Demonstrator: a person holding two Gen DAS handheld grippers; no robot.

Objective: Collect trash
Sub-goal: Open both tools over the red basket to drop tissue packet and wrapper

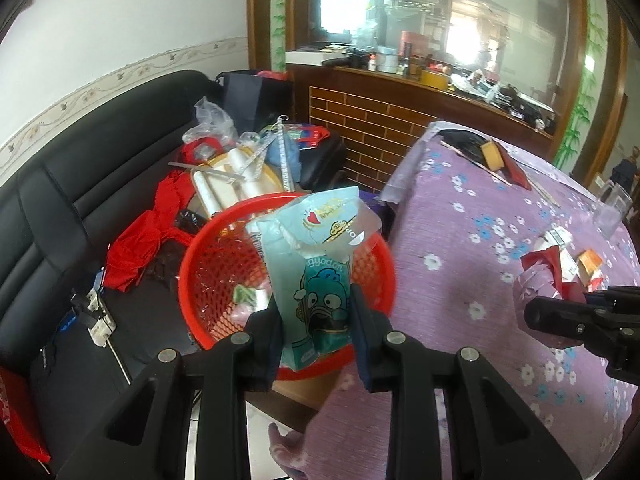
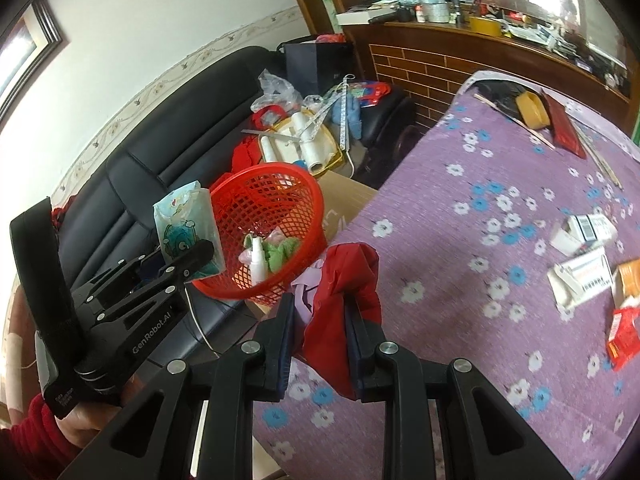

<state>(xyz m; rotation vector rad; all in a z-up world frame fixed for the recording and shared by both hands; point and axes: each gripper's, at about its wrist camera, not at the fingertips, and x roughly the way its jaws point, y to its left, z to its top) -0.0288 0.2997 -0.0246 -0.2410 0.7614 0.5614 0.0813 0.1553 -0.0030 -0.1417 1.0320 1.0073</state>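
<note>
2 light, crinkly wrappers: left gripper (image 1: 316, 320) jaws clamp the blue packet (image 1: 316, 264); right gripper (image 2: 320, 328) jaws pinch the red wrapper (image 2: 344, 280) mid-body.

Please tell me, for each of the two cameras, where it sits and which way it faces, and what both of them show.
Left wrist: rides the left gripper, facing the round red mesh plastic basket and black sofa; its fingers pinch a pale blue cartoon snack packet.
Right wrist: rides the right gripper, facing the purple flowered tablecloth; its fingers pinch a crumpled red wrapper; the person's left hand shows.
Shared: basket, packet, sofa, tablecloth.
</note>
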